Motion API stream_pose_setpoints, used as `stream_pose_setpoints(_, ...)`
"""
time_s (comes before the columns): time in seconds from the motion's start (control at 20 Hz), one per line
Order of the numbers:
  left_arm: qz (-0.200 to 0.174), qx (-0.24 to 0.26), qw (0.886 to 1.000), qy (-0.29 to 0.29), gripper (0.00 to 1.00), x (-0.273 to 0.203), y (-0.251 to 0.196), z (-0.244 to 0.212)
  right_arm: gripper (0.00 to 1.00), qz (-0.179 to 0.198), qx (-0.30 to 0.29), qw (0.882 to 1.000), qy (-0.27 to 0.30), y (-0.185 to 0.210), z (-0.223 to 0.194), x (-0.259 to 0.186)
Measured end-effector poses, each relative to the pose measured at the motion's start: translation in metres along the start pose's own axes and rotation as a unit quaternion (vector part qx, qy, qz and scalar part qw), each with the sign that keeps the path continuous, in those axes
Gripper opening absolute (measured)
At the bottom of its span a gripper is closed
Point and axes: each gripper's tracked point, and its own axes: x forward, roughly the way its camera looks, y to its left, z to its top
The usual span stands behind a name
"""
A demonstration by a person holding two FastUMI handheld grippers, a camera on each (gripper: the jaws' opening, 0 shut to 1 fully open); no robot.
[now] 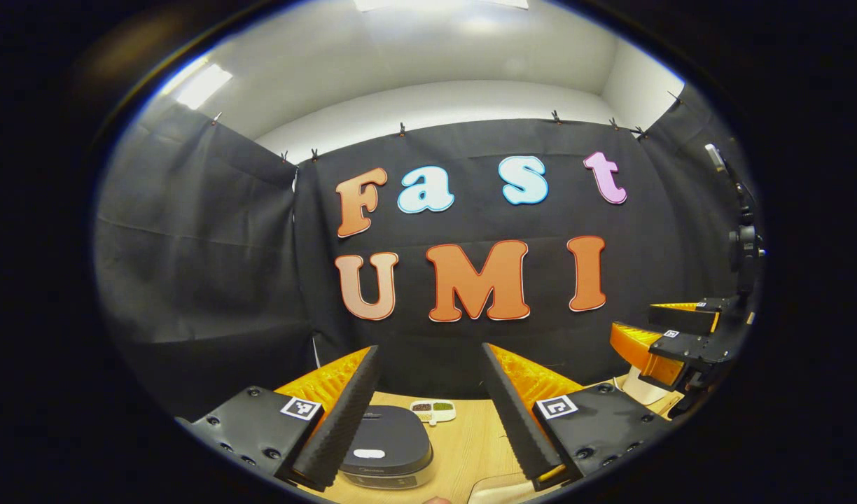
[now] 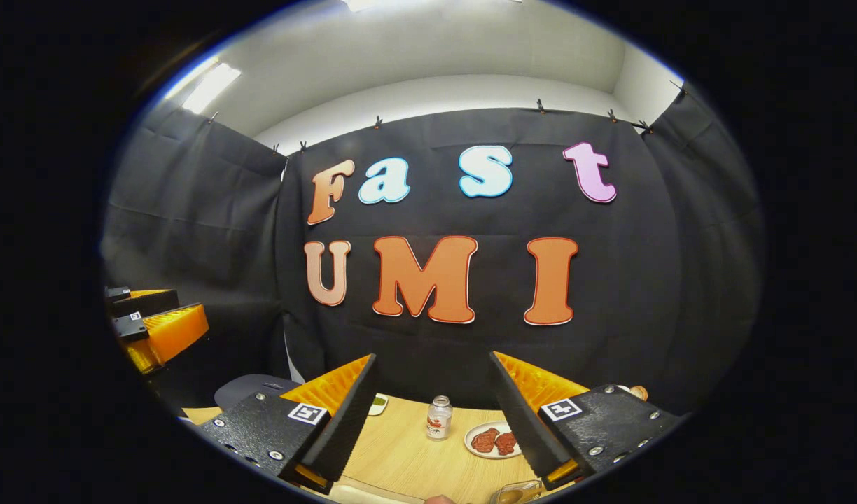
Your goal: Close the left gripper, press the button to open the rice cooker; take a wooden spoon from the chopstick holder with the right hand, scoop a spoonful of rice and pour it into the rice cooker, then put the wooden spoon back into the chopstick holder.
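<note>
The left gripper [image 1: 428, 413] stood released above the closed rice cooker [image 1: 388, 442], which lay just below and left of its jaws. The right gripper [image 2: 432, 420] was also released, holding nothing.

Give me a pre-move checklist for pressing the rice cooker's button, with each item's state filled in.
1. Left gripper closed for pressing: not ok, fingers apart.
2. Rice cooker in front of the left gripper: ok, on the table.
3. Cooker lid down: ok.
4. Open button located: cannot tell.
5. Right gripper free for the spoon: ok, open and holding nothing.
6. Chopstick holder and wooden spoon located: cannot tell.
</note>
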Motion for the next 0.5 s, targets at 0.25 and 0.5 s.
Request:
stream_pose_setpoints(0.25,0.006,-0.004,1.0,-0.004,0.96,0.0006,0.002,0.0037,0.95,0.004,-0.002,1.0,-0.001,0.0015,0.0006,-0.0014)
stream_pose_setpoints(0.5,0.006,0.0,1.0,-0.011,0.96,0.0003,0.0026,0.0073,1.0,0.001,0.003,1.0,-0.005,-0.0004,0.0061,-0.0038)
